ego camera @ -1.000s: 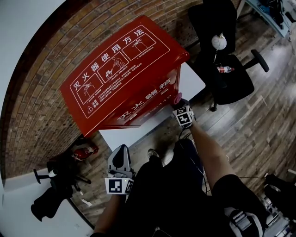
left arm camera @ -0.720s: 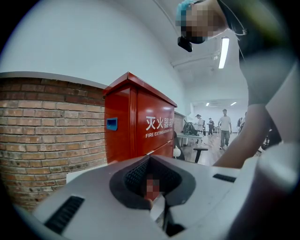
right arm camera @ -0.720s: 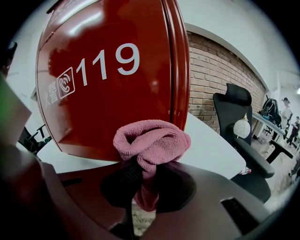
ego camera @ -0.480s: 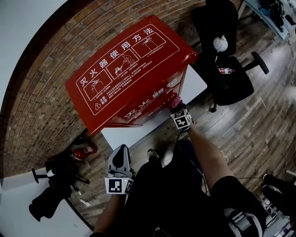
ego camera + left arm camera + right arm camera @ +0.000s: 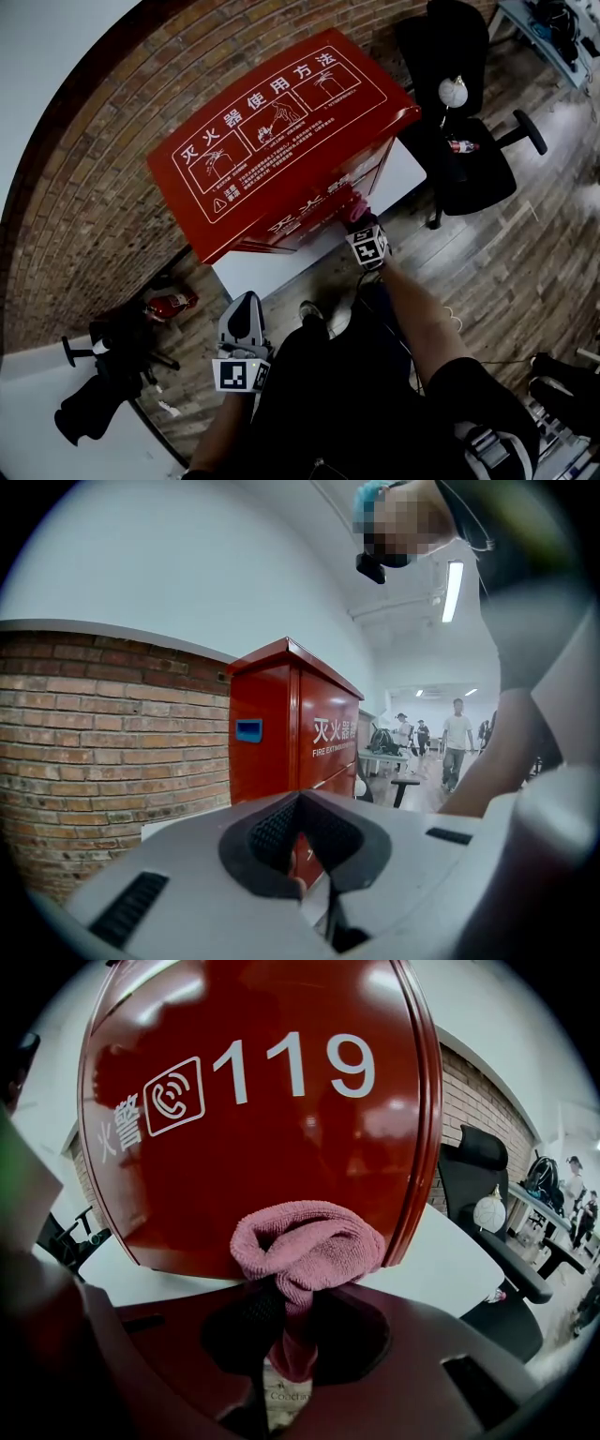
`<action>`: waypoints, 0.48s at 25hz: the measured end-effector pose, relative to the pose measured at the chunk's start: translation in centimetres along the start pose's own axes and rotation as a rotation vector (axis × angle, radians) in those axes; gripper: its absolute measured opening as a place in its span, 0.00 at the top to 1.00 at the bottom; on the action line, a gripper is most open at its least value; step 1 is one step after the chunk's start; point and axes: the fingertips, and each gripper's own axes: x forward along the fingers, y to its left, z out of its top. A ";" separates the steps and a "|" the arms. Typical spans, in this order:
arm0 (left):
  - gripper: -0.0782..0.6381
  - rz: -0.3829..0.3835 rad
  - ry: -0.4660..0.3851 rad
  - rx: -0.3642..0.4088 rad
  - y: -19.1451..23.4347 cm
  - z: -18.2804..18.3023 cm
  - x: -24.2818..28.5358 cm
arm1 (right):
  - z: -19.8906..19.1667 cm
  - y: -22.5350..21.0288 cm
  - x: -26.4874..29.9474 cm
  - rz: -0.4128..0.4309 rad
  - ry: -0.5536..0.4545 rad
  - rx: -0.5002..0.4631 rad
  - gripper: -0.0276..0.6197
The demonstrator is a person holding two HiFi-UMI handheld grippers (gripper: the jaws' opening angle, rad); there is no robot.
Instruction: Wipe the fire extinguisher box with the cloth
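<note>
The red fire extinguisher box (image 5: 281, 141) stands on a white base (image 5: 272, 270) against the brick wall, its top printed with white instruction pictures. My right gripper (image 5: 362, 225) is shut on a bunched pink cloth (image 5: 354, 208), which presses on the lower front of the box. In the right gripper view the cloth (image 5: 309, 1241) bulges out of the right gripper (image 5: 295, 1335) against the glossy red face (image 5: 262, 1129) marked 119. My left gripper (image 5: 242, 323) hangs low over the floor, shut and empty, well short of the box. In its own view, the left gripper (image 5: 305, 855) looks toward the box (image 5: 291, 733).
A black office chair (image 5: 469, 155) with a bottle (image 5: 457, 144) on its seat stands right of the box. A small red extinguisher (image 5: 171, 305) and black tripod gear (image 5: 103, 375) lie on the floor at left. People (image 5: 457, 738) walk far down the room.
The head view has swung, so the box sits further right in frame. The cloth has slid a little left along the box's lower front. The left gripper has stayed put.
</note>
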 end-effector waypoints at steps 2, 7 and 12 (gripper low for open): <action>0.83 0.001 0.000 0.000 0.3 -0.1 -0.3 | 0.0 0.7 0.0 0.004 0.001 -0.003 0.87; 0.83 0.008 -0.009 0.010 1.3 0.1 -1.1 | -0.2 2.5 -0.1 0.018 0.011 -0.009 0.86; 0.83 0.015 -0.006 0.001 2.1 -0.2 -2.1 | -0.2 4.1 -0.1 0.025 0.017 -0.017 0.86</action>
